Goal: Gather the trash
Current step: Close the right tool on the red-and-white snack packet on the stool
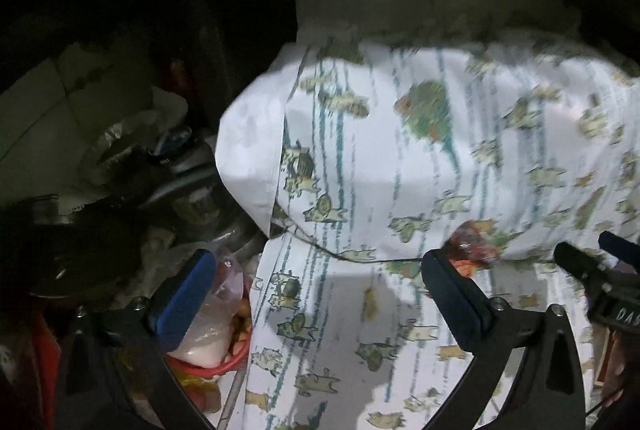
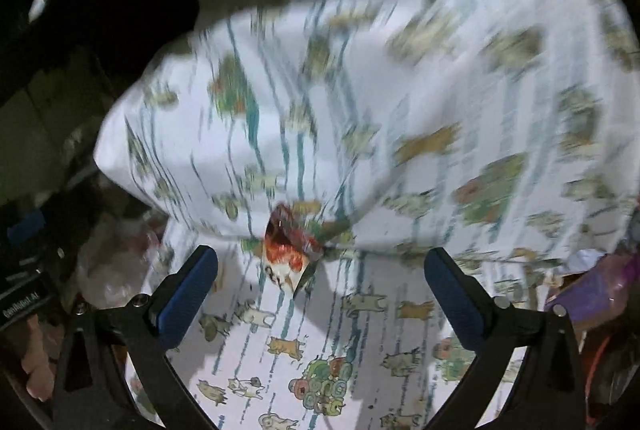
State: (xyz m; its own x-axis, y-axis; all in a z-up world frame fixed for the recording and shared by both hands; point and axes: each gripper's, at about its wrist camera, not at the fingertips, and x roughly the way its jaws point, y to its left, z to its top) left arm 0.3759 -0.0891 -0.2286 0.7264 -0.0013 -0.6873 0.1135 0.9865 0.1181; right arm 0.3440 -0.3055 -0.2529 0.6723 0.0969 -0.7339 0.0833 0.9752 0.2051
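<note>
In your left wrist view, your left gripper [image 1: 320,290] hangs with its jaws spread wide and nothing between them, over a bedsheet [image 1: 340,330] printed with cats. A pillow [image 1: 420,150] in the same print fills the frame from twelve to three o'clock. The trash, a crumpled red-and-orange wrapper [image 1: 474,248], lies at the pillow's lower edge, at about four o'clock, just beyond your right-hand finger and not between the two. At eight o'clock a clear plastic bag [image 1: 216,314] lies off the edge of the sheet among dark clutter, and your right gripper [image 1: 592,266] pokes in at the three o'clock rim. In your right wrist view, that right gripper [image 2: 320,282] is also released and empty, and the wrapper [image 2: 290,250] lies almost dead centre, just ahead of the gap and partly tucked under the pillow's [image 2: 380,90] fold, where it meets the bedsheet [image 2: 360,350]. It looks like thin foil or film: very light, soft, likely slippery, no risk of breaking. Take it by the pale free corner at six o'clock, and keep the sheet out of the pinch.
</note>
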